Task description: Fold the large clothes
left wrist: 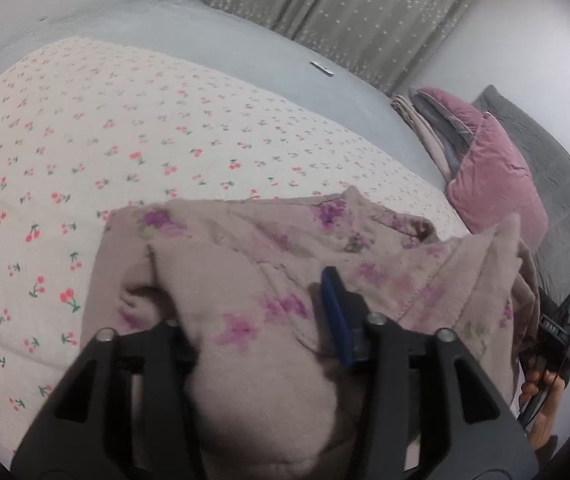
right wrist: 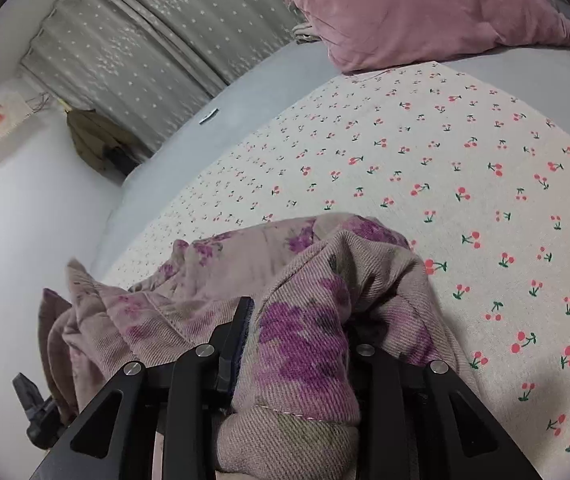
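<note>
A large beige garment with purple flowers (left wrist: 245,240) lies bunched on the cherry-print bed cover (left wrist: 125,140). My left gripper (left wrist: 245,304) stands open with a fold of the garment loose between its jaws. Its blue pad (left wrist: 335,312) shows bare, while its other finger is hidden under cloth. In the right wrist view the garment (right wrist: 245,248) piles up over my right gripper (right wrist: 301,316). That gripper is partly open around a thick roll of it, and its right finger is covered. Both grippers are side by side at the garment's near edge.
A pink velvet pillow (right wrist: 425,12) and a grey quilted blanket (left wrist: 565,184) lie at the bed's head. Grey sheet (left wrist: 205,28) borders the cherry cover (right wrist: 445,160), with a small flat object (left wrist: 322,68) on it. A star-patterned curtain (right wrist: 125,40) hangs behind. A hand (left wrist: 541,392) holds the right gripper.
</note>
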{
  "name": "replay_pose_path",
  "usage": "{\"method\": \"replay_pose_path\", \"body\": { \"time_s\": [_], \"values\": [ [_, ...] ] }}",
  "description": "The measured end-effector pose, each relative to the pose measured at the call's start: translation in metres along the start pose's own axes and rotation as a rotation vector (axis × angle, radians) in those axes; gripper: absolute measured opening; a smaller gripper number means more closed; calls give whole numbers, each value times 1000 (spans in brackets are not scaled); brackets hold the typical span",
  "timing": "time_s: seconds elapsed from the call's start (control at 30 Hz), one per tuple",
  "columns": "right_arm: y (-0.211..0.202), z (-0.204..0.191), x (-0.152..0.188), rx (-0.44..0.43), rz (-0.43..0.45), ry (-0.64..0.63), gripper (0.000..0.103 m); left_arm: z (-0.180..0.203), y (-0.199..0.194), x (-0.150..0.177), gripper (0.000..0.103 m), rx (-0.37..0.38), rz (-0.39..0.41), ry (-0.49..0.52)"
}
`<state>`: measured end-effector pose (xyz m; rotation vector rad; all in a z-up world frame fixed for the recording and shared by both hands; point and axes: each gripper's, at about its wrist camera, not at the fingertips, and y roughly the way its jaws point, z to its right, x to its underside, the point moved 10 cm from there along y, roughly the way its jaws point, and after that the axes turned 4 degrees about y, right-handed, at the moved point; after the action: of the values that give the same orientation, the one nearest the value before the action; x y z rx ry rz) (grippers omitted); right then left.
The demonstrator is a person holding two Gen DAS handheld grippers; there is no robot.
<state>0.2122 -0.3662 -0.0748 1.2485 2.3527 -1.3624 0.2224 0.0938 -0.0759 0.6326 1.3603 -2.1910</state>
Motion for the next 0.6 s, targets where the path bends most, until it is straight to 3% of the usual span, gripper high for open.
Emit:
{"method": "replay_pose_path", "body": {
  "time_s": [0.17, 0.33, 0.4, 0.5, 0.6],
  "values": [
    [-27, -15, 2, -92, -16, 11, 62, 14, -36, -5, 69, 35, 43, 19],
    [-92, -31, -6, -148, 113, -86, 72, 21, -93, -16, 80, 41, 185, 89],
    [-104, -38, 1, -159, 124, -150, 74, 27, -107, -15, 81, 81, 193, 138],
    [-96, -48, 24, -94, 63, -284, 75, 46, -95, 8, 81, 158, 71, 260],
    [-58, -57, 56, -10, -68, -420, 75, 67, -59, 45, 81, 194, -91, 378]
  ]
}}
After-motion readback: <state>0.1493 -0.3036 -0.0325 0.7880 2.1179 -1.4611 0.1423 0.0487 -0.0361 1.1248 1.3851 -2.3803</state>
